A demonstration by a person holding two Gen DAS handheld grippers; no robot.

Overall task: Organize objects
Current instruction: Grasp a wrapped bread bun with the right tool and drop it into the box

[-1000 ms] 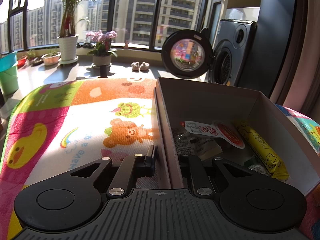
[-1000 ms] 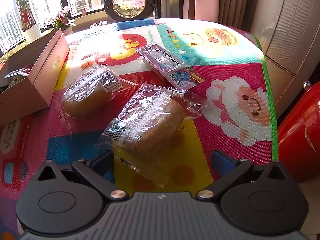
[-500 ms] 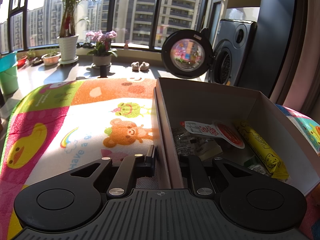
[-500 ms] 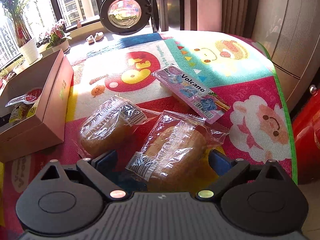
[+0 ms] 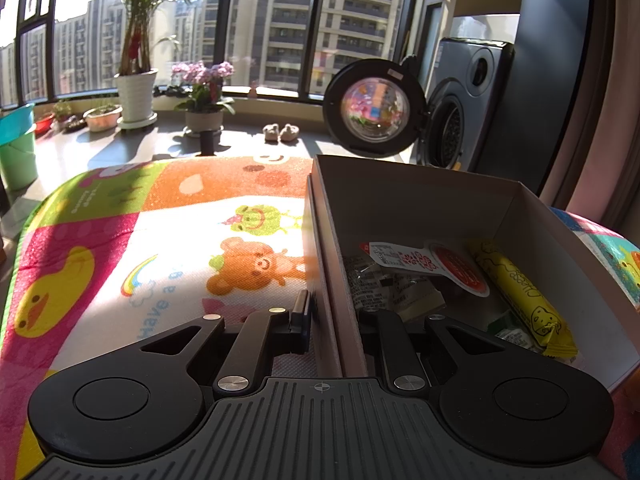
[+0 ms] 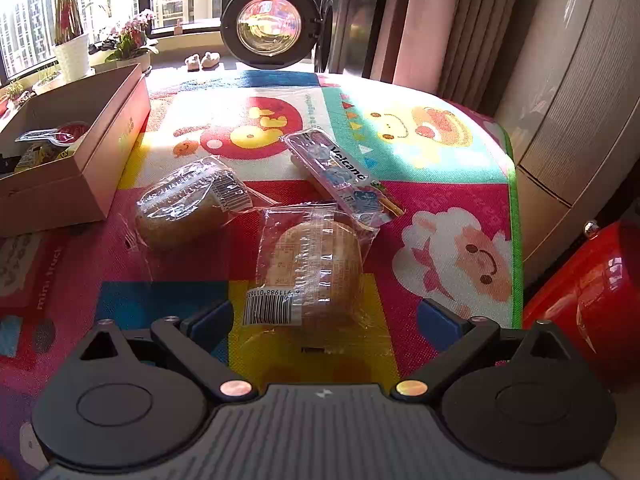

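My left gripper [image 5: 336,312] is shut on the left wall of the open cardboard box [image 5: 420,196], one finger outside and one inside. In the box lie a yellow snack stick [image 5: 524,300], a red-lidded sachet [image 5: 424,260] and clear packets [image 5: 372,284]. My right gripper [image 6: 326,316] is open just above the play mat [image 6: 440,140]. A wrapped bread roll [image 6: 312,264] lies between and just beyond its blue fingertips, untouched. A second wrapped roll [image 6: 180,208] lies to the left, near the box [image 6: 116,148]. A pink snack packet [image 6: 340,172] lies behind.
A washing machine with its round door [image 5: 374,108] open stands beyond the mat. Potted plants [image 5: 136,88] line the window sill. A green bucket [image 5: 16,152] stands far left. A shiny red object [image 6: 592,300] sits off the mat's right edge beside a beige cabinet [image 6: 580,100].
The right gripper has drawn back, risen a little and rolled, so the near bread roll now lies straight between its fingers and looks smaller. The left gripper has not moved.
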